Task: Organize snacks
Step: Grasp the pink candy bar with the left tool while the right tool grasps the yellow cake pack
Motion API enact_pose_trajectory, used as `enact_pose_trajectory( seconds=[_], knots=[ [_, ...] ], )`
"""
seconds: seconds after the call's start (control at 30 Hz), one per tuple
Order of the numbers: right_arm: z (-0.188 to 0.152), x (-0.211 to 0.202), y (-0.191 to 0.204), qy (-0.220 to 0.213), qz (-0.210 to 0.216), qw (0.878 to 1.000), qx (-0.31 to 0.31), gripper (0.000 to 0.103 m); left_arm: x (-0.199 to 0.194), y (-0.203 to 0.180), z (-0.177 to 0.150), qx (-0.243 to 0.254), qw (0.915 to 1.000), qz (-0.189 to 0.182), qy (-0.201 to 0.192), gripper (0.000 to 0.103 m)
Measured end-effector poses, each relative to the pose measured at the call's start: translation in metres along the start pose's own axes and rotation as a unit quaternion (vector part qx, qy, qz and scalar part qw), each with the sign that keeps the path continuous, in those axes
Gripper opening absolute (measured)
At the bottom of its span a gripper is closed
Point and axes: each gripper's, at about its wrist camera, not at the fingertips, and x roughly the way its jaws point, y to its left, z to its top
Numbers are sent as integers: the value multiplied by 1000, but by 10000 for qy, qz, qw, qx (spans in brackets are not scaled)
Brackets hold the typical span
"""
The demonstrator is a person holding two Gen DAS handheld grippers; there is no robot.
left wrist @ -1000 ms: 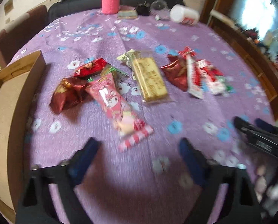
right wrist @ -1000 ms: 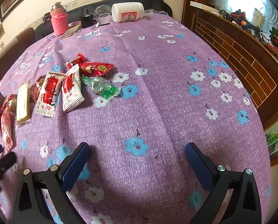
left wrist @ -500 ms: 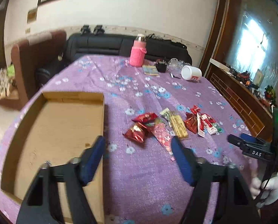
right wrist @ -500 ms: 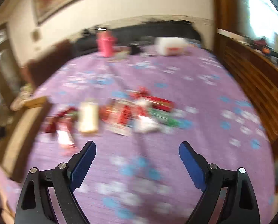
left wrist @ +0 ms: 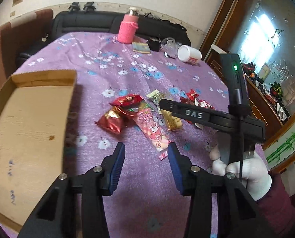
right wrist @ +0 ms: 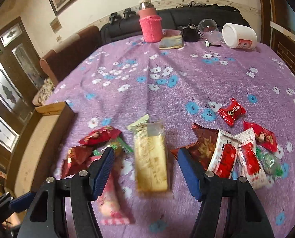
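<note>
Task barely begun: cardboard box (left wrist: 28, 123) holds nothing visible; every snack, including the pink packet (left wrist: 154, 131), lies on the tabletop (left wrist: 111, 75). Left tongs (left wrist: 146, 151) and right tongs (right wrist: 145, 158) gape, holding nothing.

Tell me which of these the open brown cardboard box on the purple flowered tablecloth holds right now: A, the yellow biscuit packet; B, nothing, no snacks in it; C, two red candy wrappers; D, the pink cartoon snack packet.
B: the left wrist view shows the brown cardboard box with a bare floor, while the pink cartoon packet, the yellow biscuit packet and the red wrappers all lie on the purple tablecloth beside it.
</note>
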Motion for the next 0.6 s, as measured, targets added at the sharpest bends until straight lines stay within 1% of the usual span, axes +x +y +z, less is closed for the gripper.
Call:
enact_pose_trajectory(
  seconds=[0.03,0.07,0.13,0.2,0.27,0.33,0.5,0.53,0.57,0.6],
  knots=[
    [-1,4,-2,66,77,9999,14,41,6,-2,1,-24,10000,-66,69,43],
    [-2,9,-5,180,183,9996,73,33,10,-4,1,-35,9999,-113,105,43],
    [-5,9,-14,163,398,9987,261,31,20,-9,3,-16,9997,-143,189,43],
    [-6,5,-19,64,436,9984,363,22,32,-13,8,-59,9993,-223,279,43],
    [-7,-2,-24,-99,489,9978,435,11,42,-15,14,-82,9995,-154,277,43],
    [-6,-6,-26,-184,445,9979,424,11,56,-18,19,-83,9994,-25,325,43],
    [-7,1,-32,-87,551,9973,473,12,90,-24,22,35,9981,276,552,43],
    [-6,1,-34,-77,589,9969,511,15,94,-27,22,95,9982,341,479,43],
    [-6,0,-38,-118,667,9960,582,28,96,-29,22,169,9980,433,427,43],
    [-6,-2,-40,-158,748,9951,626,36,98,-31,23,226,9977,500,393,43]
  ],
)
